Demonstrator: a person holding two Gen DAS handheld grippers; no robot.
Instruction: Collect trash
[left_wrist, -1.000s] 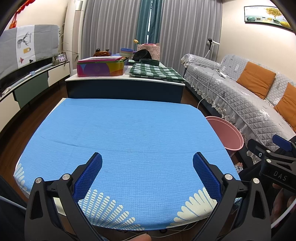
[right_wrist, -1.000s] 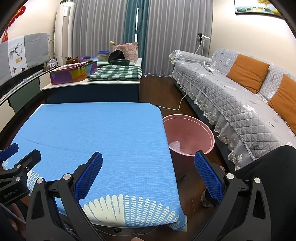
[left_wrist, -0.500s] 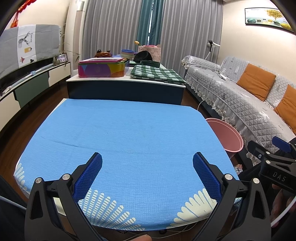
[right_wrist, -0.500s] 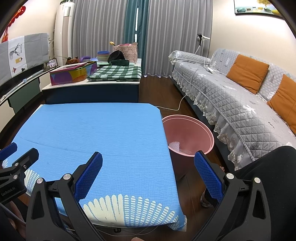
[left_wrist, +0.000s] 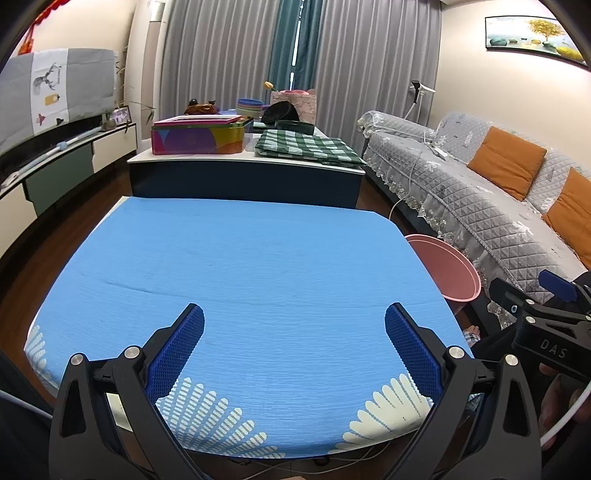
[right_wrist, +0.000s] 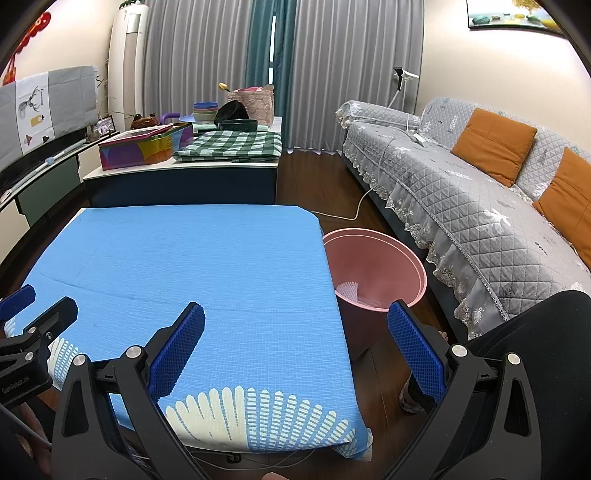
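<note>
Both grippers — left gripper (left_wrist: 294, 325) and right gripper (right_wrist: 295, 325) — hover with jaws spread wide, holding nothing, above the blue tablecloth (left_wrist: 240, 266); the pink bin (right_wrist: 373, 266) stands beside the table.

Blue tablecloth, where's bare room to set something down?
The whole blue tablecloth lies bare, from the pink bin side to the far edge. The back table is crowded: colourful box, checked cloth, bowls.
</note>
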